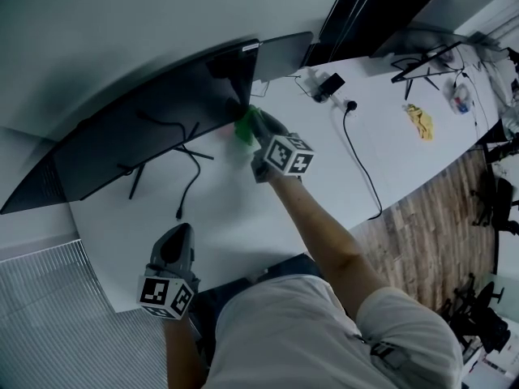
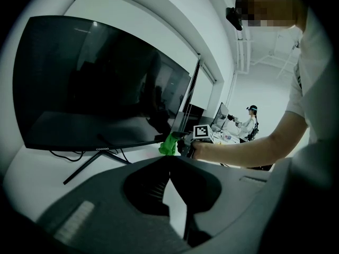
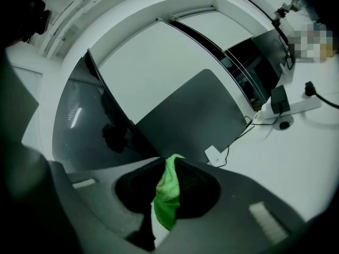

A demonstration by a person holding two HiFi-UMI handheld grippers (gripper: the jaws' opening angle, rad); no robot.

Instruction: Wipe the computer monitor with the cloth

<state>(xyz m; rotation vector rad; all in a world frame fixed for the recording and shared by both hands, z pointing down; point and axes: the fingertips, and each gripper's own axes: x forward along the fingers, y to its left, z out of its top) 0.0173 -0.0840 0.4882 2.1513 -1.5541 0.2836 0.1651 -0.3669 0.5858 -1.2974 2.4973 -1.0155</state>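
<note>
Two grippers show. The right gripper is clamped on the green cloth at the lower right corner of the monitor. The monitor's long axis runs along the back of the desk, with the screen facing the person. The white logo on its lower bezel is too small to read. The left gripper, jaws together on nothing, is near the desk's front edge.

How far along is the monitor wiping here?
Done: the cloth is picked up, pinched in the right gripper. In hand: it sits at the monitor's lower corner. Left: how much screen is wiped doesn't show. The left gripper is shut, empty, low over the table.
</note>
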